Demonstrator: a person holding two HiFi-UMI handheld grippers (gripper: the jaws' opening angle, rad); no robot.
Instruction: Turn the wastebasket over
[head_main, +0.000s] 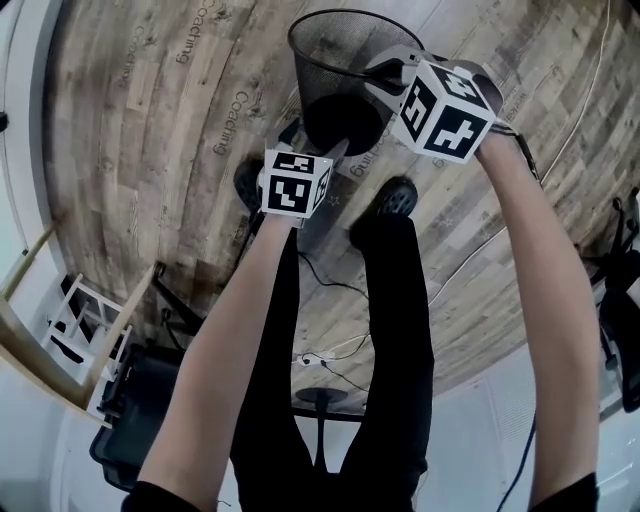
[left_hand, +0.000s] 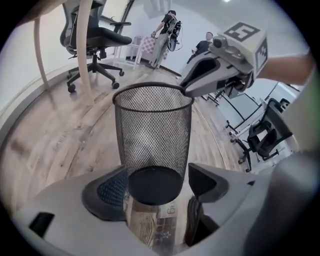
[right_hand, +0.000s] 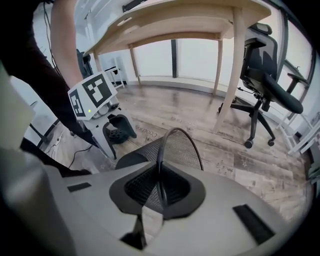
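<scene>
A black wire-mesh wastebasket (head_main: 330, 50) (left_hand: 152, 125) (right_hand: 182, 147) hangs tilted above the wooden floor, its mouth turned away from me. My right gripper (head_main: 385, 70) (right_hand: 159, 185) is shut on its thin rim, with the rim wire and mesh pinched between the pads. My left gripper (head_main: 335, 140) (left_hand: 155, 187) holds the lower end, its jaws standing wide with the round solid base lodged between them. In the left gripper view both pads (left_hand: 112, 190) lie against the base's sides. That view also shows the right gripper at the rim's upper right.
My own legs and shoes (head_main: 395, 195) stand just below the basket. Cables (head_main: 330, 280) trail over the floor. A wooden table (right_hand: 190, 20) and an office chair (right_hand: 265, 85) (left_hand: 95, 35) stand near. Two people (left_hand: 167, 25) are at the back. A white rack (head_main: 85, 320) is at the left.
</scene>
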